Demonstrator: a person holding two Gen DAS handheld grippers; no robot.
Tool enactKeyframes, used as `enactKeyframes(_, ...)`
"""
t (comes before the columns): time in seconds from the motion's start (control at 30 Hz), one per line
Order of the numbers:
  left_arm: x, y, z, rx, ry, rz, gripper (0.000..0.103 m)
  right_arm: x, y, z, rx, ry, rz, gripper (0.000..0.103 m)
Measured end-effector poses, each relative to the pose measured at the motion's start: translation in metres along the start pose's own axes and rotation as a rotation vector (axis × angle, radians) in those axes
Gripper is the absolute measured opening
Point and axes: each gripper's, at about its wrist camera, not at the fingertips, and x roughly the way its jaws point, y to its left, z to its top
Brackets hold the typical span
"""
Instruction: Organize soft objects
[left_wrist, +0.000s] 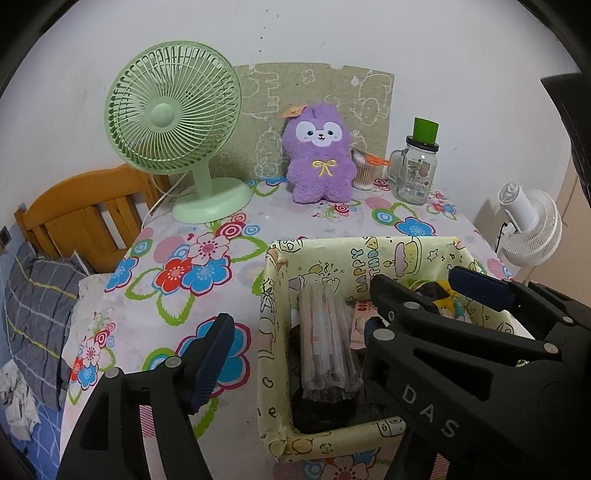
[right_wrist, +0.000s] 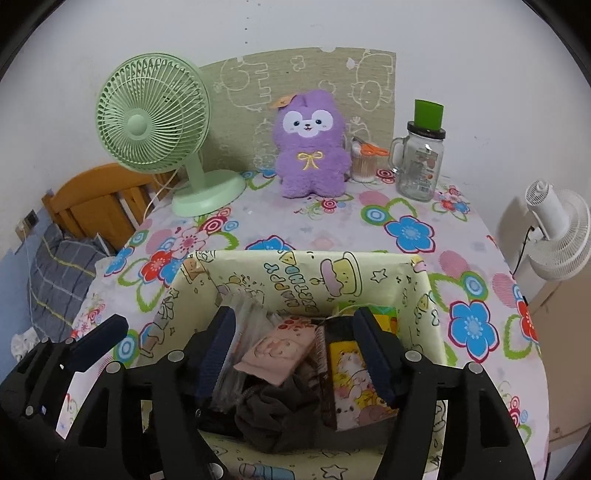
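Purple plush toy (right_wrist: 311, 146) beyond right gripper (right_wrist: 301, 354), untouched

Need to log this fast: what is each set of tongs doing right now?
Left tongs: open, holding nothing.
Right tongs: open over the box, holding nothing.

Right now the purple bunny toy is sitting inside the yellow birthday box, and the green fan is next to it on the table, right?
Not quite. The purple bunny toy is not inside the yellow birthday box. It stands upright on the table behind the box, against the back wall. The green fan is indeed next to it on the table. The right wrist view shows this clearly.
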Motion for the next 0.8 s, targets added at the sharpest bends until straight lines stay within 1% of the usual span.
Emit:
enactKeyframes(0.13, -0.002, -0.002, -0.003, -0.001, -0.004, -0.013, 0.076, -0.006, -0.002, -0.004, 0.000, -0.005, -0.015, 0.070)
enactKeyframes(0.2, -0.003, -0.003, -0.006, 0.002, -0.006, -0.016, 0.077, -0.008, -0.004, -0.007, 0.000, -0.007, -0.022, 0.073)
enactKeyframes(0.27, -0.003, -0.005, -0.008, 0.004, -0.005, -0.019, 0.078, -0.009, -0.006, -0.010, 0.002, -0.007, -0.037, 0.079)
enactKeyframes(0.43, -0.008, -0.008, -0.013, 0.011, -0.018, -0.025, 0.082, -0.017, -0.012, -0.015, 0.011, -0.016, -0.048, 0.080)
enactKeyframes(0.5, -0.011, -0.011, -0.015, 0.015, -0.023, -0.016, 0.088, -0.020, -0.015, -0.017, 0.015, -0.019, -0.056, 0.081)
enactKeyframes(0.57, -0.013, -0.012, -0.017, 0.017, -0.026, -0.014, 0.092, -0.024, -0.018, -0.020, 0.021, -0.026, -0.064, 0.081)
enactKeyframes(0.67, -0.016, -0.015, -0.020, 0.018, -0.026, -0.017, 0.093, -0.029, -0.022, -0.024, 0.031, -0.032, -0.078, 0.084)
enactKeyframes(0.8, -0.019, -0.019, -0.025, 0.022, -0.023, -0.021, 0.094, -0.033, -0.028, -0.031, 0.045, -0.028, -0.072, 0.085)
